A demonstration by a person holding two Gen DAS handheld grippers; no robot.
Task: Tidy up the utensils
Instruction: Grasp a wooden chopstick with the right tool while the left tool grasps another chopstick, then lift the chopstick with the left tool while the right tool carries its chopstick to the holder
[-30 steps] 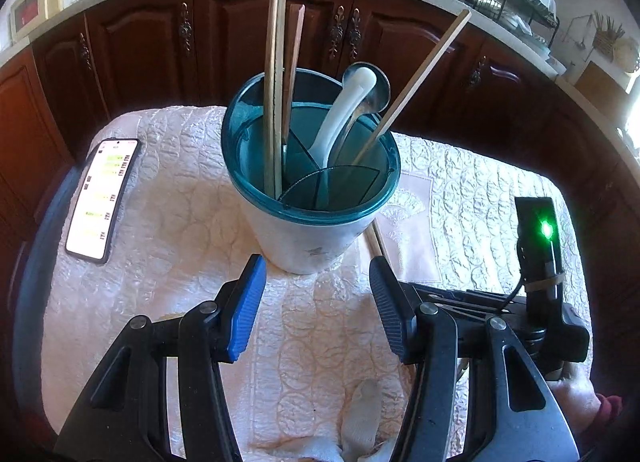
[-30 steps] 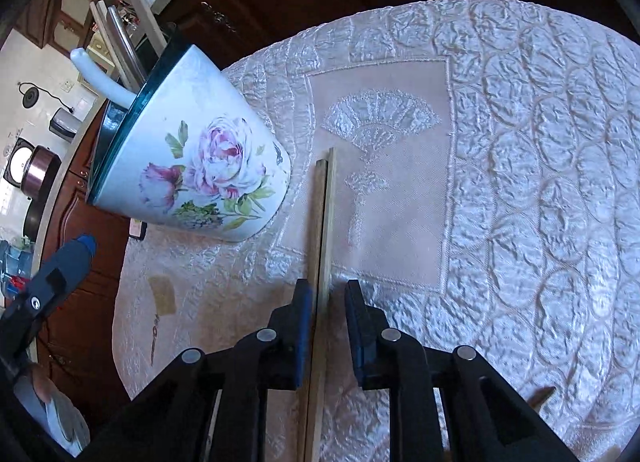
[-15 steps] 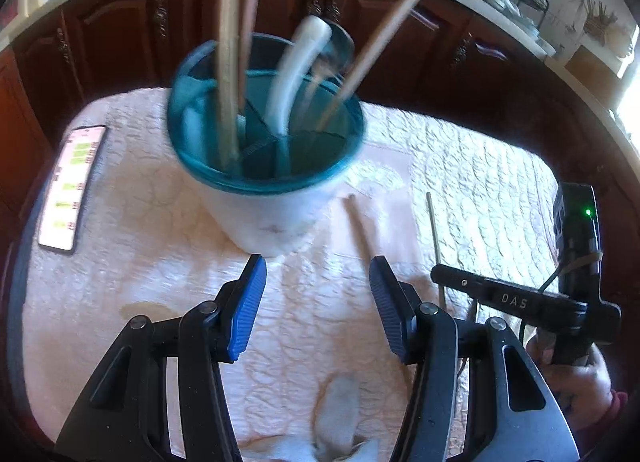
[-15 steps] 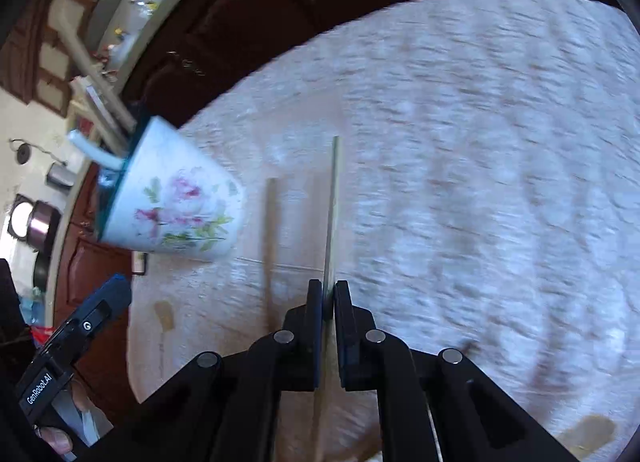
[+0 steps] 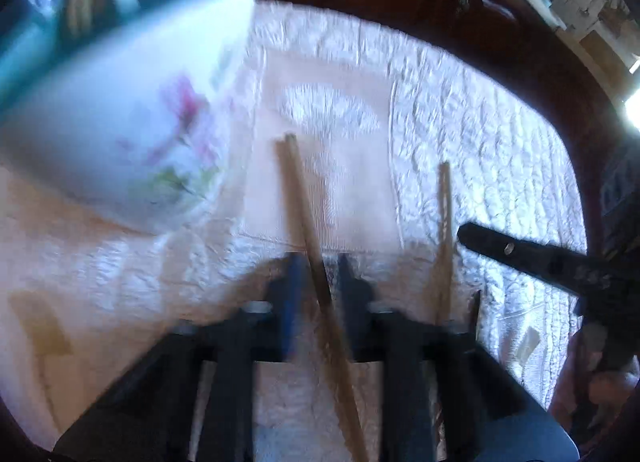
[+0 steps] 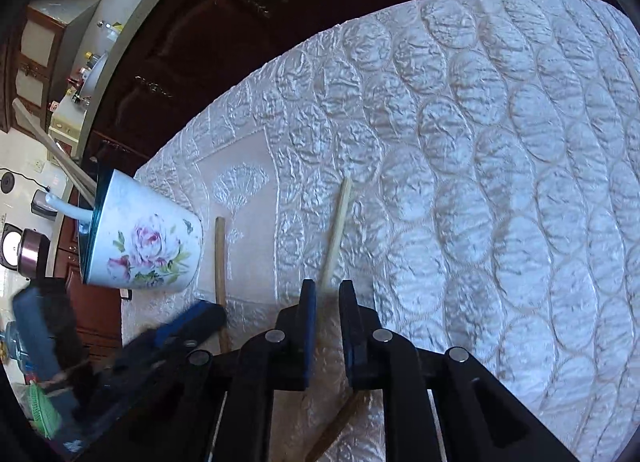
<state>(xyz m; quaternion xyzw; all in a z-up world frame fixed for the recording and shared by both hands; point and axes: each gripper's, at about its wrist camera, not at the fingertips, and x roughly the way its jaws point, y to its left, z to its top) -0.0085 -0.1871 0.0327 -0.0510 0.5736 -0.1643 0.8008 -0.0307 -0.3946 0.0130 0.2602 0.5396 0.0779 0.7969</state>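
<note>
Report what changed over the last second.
The right gripper slid the pale chopstick sideways off its twin; its jaws are opening around it. The left gripper dropped from the holder to the darker chopstick, jaws closing around it. The holder stayed on the cloth.

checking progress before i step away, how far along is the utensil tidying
Done: several chopsticks and a white spoon already stand in the floral holder. In hand: the left gripper is closing around the darker chopstick on the cloth. The right gripper has its jaws opening with the pale chopstick between them. Neither looks clamped. Left: both have yet to go into the holder.
</note>
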